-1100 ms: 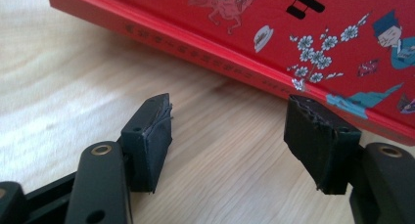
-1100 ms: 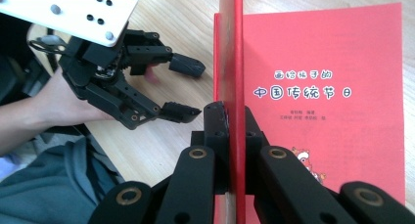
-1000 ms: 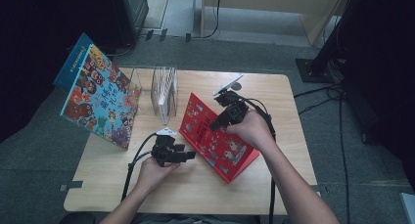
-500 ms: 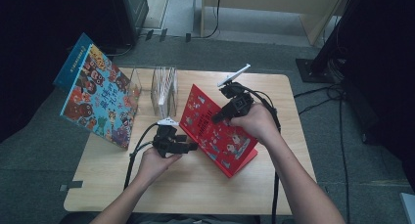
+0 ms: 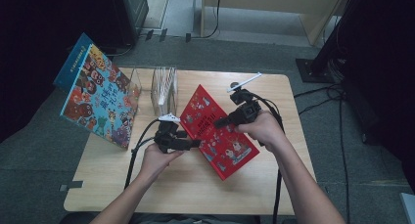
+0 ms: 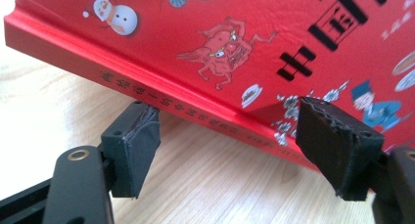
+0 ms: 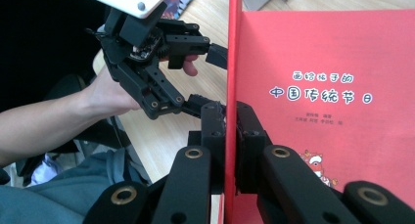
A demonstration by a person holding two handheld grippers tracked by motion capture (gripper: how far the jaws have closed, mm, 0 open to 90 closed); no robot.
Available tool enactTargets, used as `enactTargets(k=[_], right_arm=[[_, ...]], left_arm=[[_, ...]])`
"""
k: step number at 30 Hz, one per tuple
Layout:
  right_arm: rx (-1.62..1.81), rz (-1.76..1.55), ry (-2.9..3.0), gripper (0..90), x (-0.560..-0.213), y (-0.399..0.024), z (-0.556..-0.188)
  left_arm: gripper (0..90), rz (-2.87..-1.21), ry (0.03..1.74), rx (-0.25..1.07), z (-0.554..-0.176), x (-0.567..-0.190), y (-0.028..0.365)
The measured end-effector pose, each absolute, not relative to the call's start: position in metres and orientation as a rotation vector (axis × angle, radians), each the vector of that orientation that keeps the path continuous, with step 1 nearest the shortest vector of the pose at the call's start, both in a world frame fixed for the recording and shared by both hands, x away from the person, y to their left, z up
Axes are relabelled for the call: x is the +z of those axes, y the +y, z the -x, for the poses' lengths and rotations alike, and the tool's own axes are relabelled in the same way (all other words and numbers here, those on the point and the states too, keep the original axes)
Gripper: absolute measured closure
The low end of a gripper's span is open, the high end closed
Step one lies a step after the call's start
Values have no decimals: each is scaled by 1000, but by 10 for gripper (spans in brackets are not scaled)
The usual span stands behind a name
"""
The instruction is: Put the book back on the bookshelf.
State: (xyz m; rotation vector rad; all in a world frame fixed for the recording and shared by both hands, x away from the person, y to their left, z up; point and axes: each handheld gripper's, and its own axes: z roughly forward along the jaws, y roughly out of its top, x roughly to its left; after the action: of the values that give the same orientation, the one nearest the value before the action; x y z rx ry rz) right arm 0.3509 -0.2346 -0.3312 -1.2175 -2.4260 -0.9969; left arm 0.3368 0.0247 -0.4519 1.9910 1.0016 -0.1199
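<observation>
Right gripper (image 7: 230, 131) pinches the red book's (image 5: 215, 131) cover (left gripper's (image 6: 235, 150) fingers just spread apart).

Two grippers: the right gripper (image 5: 221, 122), its jaws clamped on the cover edge of the red book (image 5: 220, 136), and the left gripper (image 5: 195, 144), its jaws just opened wide with the spine of that book between them but unpressed; two picture books in all, counting the blue book (image 5: 98, 99) standing tilted well beyond the left jaws; one clear stand (image 5: 164, 84) between the books; one table (image 5: 205, 190); two hands.
</observation>
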Motion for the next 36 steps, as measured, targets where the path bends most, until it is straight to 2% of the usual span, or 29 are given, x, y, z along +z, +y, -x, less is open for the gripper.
enactTargets(k=[4,10,13,15,19,22,25,30,36], right_arm=[[-1067,1153,-2414,838,-331,-239,-344],[-1161,1118,-2398,874,-325,-247,-340],[-1207,1097,-2370,888,-329,-252,-342],[-1230,1064,-2382,888,-333,-252,-341],[-1239,1013,-2414,887,-338,-246,-341],[-1261,967,-2462,880,-342,-245,-341],[-1228,925,-2558,835,-348,-242,-341],[-1167,852,-2628,797,-356,-229,-342],[-1275,832,-2638,724,-356,-229,-343]], left_arm=[[223,-1952,983,-126,-338,-446,27],[218,-1852,955,-274,-343,-432,36],[233,-1891,915,-171,-342,-420,41],[251,-1900,903,-174,-344,-417,46],[307,-1899,887,-203,-347,-414,54],[380,-1854,885,-173,-346,-410,62],[485,-1866,833,-153,-346,-403,67],[557,-1972,733,-70,-339,-393,64],[650,-1970,678,-113,-339,-391,71]])
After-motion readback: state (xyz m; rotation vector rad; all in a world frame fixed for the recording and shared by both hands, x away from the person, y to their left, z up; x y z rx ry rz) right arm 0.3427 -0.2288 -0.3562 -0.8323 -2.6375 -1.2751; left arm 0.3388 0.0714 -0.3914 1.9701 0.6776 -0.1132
